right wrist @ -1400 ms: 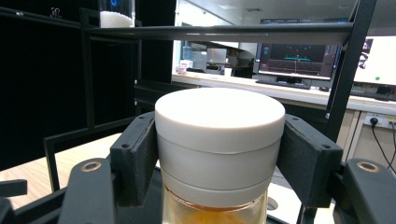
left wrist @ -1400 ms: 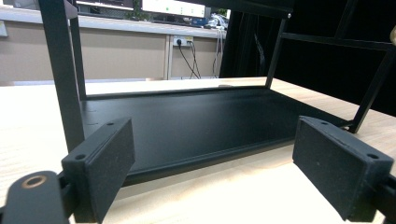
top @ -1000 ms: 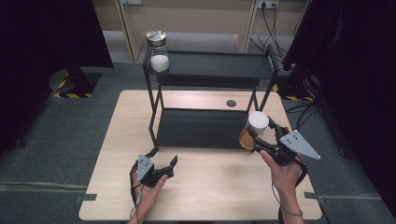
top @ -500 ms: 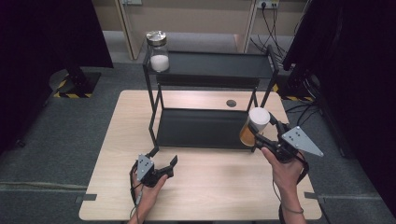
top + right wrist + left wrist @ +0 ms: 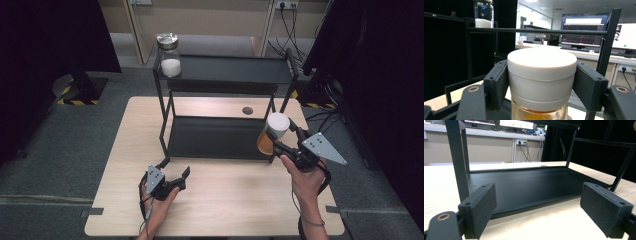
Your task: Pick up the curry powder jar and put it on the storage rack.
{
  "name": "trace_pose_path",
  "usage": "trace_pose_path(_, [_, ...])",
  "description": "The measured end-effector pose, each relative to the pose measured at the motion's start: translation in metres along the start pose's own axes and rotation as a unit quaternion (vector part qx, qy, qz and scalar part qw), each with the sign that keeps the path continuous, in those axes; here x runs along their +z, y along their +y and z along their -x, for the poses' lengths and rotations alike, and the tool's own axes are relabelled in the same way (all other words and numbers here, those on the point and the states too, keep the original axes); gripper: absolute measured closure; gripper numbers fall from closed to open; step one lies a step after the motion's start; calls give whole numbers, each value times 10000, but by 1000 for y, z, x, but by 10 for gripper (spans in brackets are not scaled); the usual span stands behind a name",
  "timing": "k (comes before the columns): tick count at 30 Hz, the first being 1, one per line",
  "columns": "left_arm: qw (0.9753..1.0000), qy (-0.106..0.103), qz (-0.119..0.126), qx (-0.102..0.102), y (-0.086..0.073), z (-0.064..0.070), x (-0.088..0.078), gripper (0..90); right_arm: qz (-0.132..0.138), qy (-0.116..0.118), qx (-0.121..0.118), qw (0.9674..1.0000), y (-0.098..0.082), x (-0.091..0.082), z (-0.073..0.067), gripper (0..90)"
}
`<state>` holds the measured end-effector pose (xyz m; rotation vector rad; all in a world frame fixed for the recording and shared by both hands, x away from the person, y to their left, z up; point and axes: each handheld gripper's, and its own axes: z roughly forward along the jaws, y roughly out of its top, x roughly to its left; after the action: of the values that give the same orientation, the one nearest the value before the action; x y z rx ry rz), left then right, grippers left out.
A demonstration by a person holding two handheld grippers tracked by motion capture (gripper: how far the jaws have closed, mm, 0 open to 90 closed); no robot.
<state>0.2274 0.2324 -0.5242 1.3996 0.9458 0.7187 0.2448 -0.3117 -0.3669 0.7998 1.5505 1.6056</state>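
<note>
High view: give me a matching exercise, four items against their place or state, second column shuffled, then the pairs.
1. white-lidded jar
2. glass jar of white grains
3. left gripper
4. black shelf rack

A. open, nothing between its fingers
B. stands on the wooden table
C. clamped in the right gripper
D. on the rack's top shelf, left corner

Pairs: 1-C, 2-D, 3-A, 4-B

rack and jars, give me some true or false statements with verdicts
1. The right claw grips the amber jar by its white lid. True.
2. The left claw holds a jar. False: its jaws are open with nothing between them.
3. A jar of white grains stands on the top shelf of the black rack. True.
4. The amber jar rests on the bottom shelf. False: it is held up at the rack's front right corner.
</note>
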Motion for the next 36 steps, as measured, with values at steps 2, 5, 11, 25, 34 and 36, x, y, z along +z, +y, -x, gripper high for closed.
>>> trace_pose_path(2, [10000, -4, -10, 1, 0, 0, 0, 135, 5, 5, -1, 10000, 1, 1, 1, 339])
trace_pose_path(5, [10000, 0, 0, -8, 0, 0, 0, 135, 2, -11, -5, 10000, 3, 2, 1, 339])
trace_pose_path(11, [10000, 9, 4, -10, 0, 0, 0, 134, 22, -20, -23, 10000, 6, 4, 2, 339])
trace_pose_path(25, [10000, 18, 8, -27, 0, 0, 0, 134, 84, -59, -94, 9999, 19, 11, 3, 339])
trace_pose_path(34, [10000, 18, 4, -34, 0, 0, 0, 133, 156, -64, -100, 9998, 25, 15, 5, 339])
trace_pose_path(36, [10000, 21, 8, -33, 0, 0, 0, 133, 163, -67, -83, 9998, 27, 16, 5, 339])
